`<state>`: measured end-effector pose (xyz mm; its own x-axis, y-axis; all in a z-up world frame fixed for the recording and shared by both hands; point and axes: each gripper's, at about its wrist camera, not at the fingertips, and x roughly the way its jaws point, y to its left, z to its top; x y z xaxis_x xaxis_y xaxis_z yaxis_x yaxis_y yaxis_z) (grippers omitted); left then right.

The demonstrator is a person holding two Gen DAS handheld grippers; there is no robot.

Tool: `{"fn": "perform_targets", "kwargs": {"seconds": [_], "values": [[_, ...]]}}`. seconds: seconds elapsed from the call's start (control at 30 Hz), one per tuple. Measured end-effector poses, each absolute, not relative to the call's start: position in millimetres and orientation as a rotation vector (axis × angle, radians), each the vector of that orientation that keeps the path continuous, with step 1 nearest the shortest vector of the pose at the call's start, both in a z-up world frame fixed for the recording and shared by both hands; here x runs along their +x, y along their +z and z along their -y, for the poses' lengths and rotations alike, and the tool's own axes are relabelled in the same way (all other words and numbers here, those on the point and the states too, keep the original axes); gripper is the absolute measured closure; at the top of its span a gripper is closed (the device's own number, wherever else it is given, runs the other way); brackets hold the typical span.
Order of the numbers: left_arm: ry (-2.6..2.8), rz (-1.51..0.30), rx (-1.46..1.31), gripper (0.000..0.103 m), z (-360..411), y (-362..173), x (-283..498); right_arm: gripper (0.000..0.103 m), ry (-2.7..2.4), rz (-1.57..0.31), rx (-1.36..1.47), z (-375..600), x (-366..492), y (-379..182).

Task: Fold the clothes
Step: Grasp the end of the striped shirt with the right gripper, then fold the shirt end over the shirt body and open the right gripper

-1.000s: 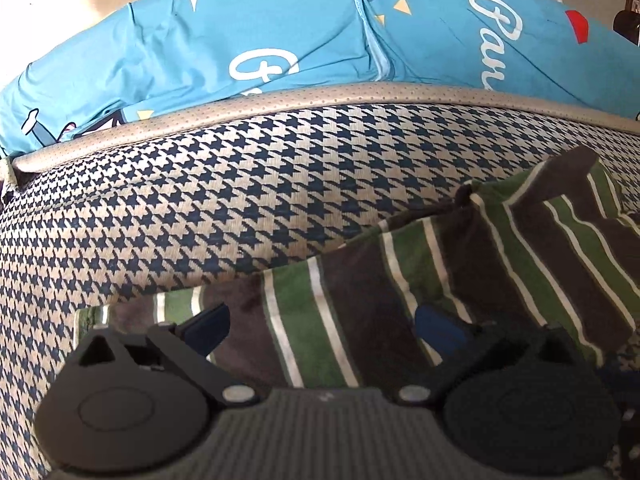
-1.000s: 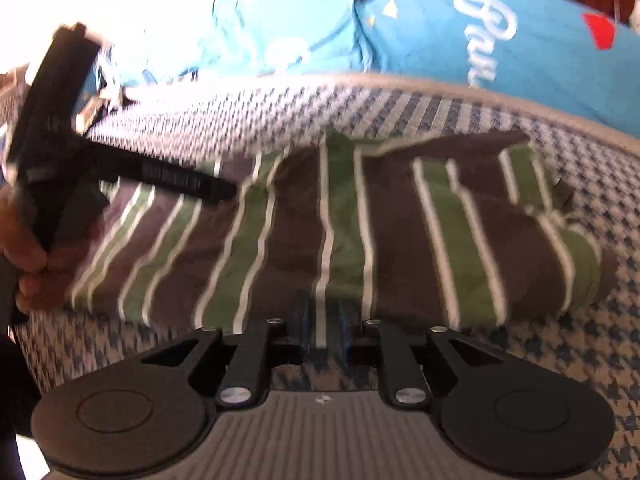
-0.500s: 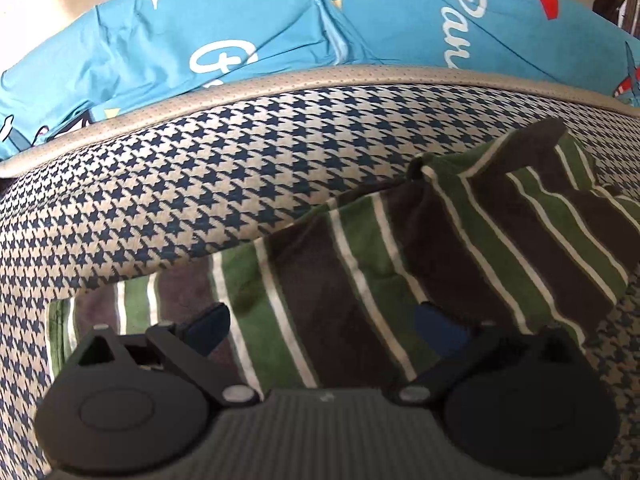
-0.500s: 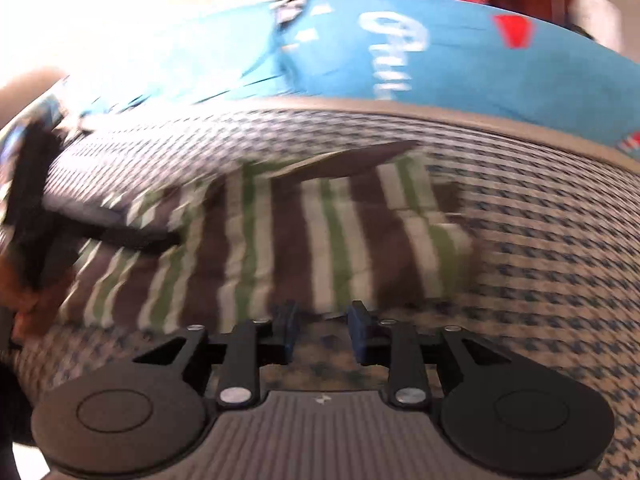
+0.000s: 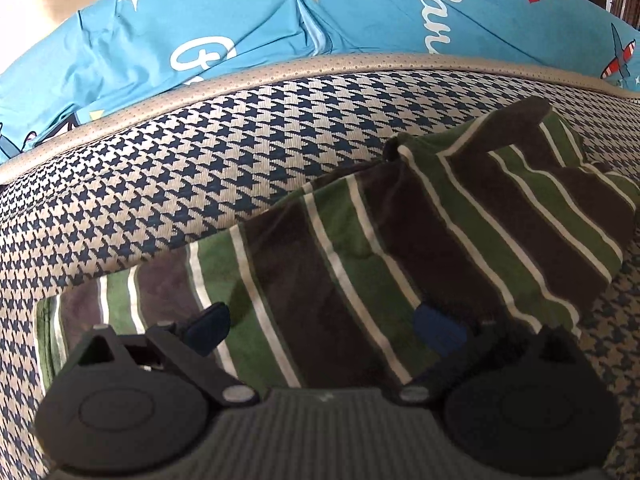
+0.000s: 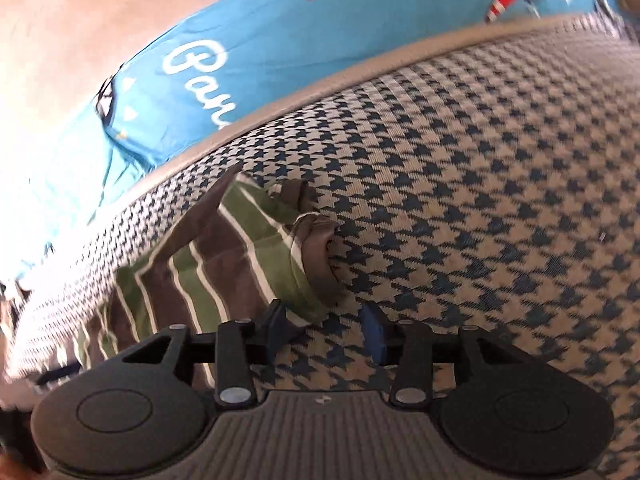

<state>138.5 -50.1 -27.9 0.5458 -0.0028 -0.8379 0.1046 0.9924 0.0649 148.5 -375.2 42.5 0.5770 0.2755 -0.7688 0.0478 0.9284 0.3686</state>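
A green, brown and white striped garment (image 5: 360, 264) lies folded on the houndstooth cushion (image 5: 208, 168). My left gripper (image 5: 322, 330) hovers over its near edge, jaws wide apart, blue pads (image 5: 206, 328) on either side of the cloth and not pinching it. In the right wrist view the garment (image 6: 224, 264) lies to the left, its brown hem bunched at the right end. My right gripper (image 6: 327, 330) is beside that end with its jaws opening. Only the cushion's cover (image 6: 480, 200) shows between them, and its left finger is close to the hem.
A blue printed pillow or cover (image 5: 240, 28) runs along the far side of the cushion, behind a beige piped edge (image 5: 360, 66). Bare houndstooth cover (image 6: 500, 240) stretches to the right of the garment. A pale wall (image 6: 80, 32) is behind.
My right gripper let go of the garment's near edge, swung off to its right end while rolling, and its jaws spread. The left gripper stayed over the cloth, still wide.
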Motion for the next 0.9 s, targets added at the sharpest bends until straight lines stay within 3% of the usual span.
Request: {"fn": "perform_targets", "kwargs": {"seconds": [0.4,0.47,0.53,0.73,0.9], "values": [[-0.065,-0.997,0.104,0.0,52.5,-29.1,139.7,0.059,0.129,-0.909,0.465,364.8,183.3,19.5],[-0.065,-0.998,0.103,0.0,52.4,-29.1,140.3,0.065,0.152,-0.897,0.47,360.8,186.4,20.0],[-0.067,-0.998,0.104,0.0,52.4,-28.9,140.7,0.092,0.177,-0.882,0.488,356.4,189.2,21.6],[-0.066,-0.997,0.11,0.0,53.5,-29.2,142.3,0.093,0.217,-0.741,0.368,332.0,177.5,62.1],[-0.062,-0.996,0.109,0.0,54.1,-28.6,142.9,0.093,0.152,-0.809,0.338,325.7,185.0,50.9]]}}
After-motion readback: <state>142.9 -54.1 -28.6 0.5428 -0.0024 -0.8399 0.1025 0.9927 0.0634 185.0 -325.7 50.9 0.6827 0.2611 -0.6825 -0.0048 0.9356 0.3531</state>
